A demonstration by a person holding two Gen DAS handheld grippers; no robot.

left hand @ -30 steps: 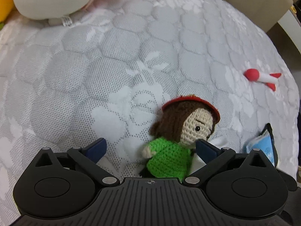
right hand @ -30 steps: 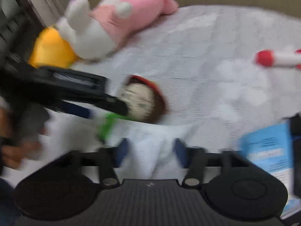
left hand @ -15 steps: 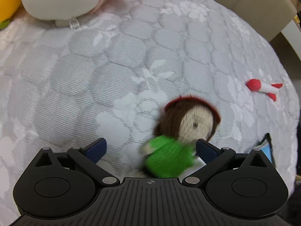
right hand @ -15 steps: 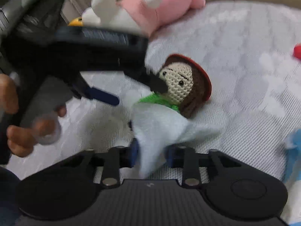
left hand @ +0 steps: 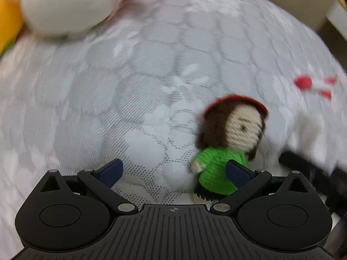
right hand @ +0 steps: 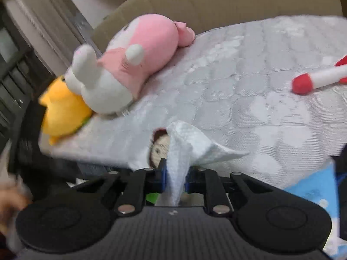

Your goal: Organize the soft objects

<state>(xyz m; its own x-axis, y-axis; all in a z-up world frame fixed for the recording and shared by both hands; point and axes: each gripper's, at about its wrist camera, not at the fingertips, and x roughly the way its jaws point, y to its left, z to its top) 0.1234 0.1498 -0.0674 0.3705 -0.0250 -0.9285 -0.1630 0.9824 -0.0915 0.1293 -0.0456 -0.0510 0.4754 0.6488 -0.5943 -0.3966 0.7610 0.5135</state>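
Observation:
A crocheted doll (left hand: pixel 225 149) with brown hair, red hat and green top lies on the white quilted bed (left hand: pixel 151 82). My left gripper (left hand: pixel 174 170) is open; its right finger overlaps the doll's green body, the left finger stands apart over bare quilt. In the right wrist view my right gripper (right hand: pixel 175 173) is shut on a white tissue (right hand: pixel 184 149), lifted above the bed, which hides most of the doll's head (right hand: pixel 158 147). A pink and white plush (right hand: pixel 130 65) and a yellow plush (right hand: pixel 63 112) lie at the bed's far left corner.
A red and white toy rocket (right hand: pixel 318 78) lies on the right of the bed. A blue tissue packet (right hand: pixel 314 192) sits at the near right. A tan headboard (right hand: pixel 216 2) runs behind the bed. A person's hand (right hand: pixel 10 203) shows at the lower left.
My right gripper closed on the white tissue and lifted it off the doll. The left gripper shifted left, so the doll now sits under its right finger.

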